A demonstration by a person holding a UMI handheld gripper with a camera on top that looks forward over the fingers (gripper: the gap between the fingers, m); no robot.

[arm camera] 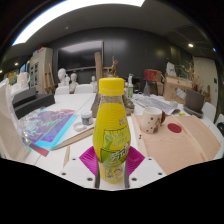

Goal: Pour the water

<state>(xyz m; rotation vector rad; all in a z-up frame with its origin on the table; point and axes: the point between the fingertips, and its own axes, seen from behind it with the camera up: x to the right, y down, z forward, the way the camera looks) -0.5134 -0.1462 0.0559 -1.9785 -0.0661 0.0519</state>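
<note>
A yellow drink bottle [112, 125] with a yellow cap and a green-and-yellow label stands upright between my fingers. My gripper [111, 160] has both pink pads [88, 158] pressed against the bottle's lower sides. A small white cup [150, 121] with a dark pattern stands on the table beyond the fingers, to the right of the bottle. The bottle's base is hidden low between the fingers, so I cannot tell whether it rests on the table.
A colourful printed sheet [45, 125] lies on the table [185, 140] to the left. A red round item [175, 128] lies right of the cup. White busts [65, 78], an easel and cluttered shelves stand at the back of the room.
</note>
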